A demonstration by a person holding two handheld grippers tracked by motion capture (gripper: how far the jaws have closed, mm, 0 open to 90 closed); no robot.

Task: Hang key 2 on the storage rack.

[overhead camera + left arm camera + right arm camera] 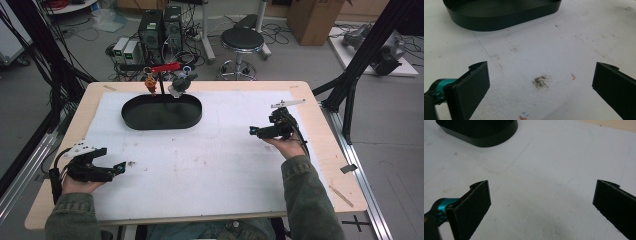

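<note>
I see the black oval tray (161, 113) lying flat on the white sheet, at about eleven o'clock from the table's middle. Its low wall is upright, its long axis runs nine to three, and it looks empty inside.

Grey floor (300, 60), black stool (242, 39)

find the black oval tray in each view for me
High view: black oval tray upper left of centre, at the far end of the white sheet.
Left gripper view: top left, cut by the top edge.
Right gripper view: top left corner.
Shared landmark: the white sheet under it.
</note>
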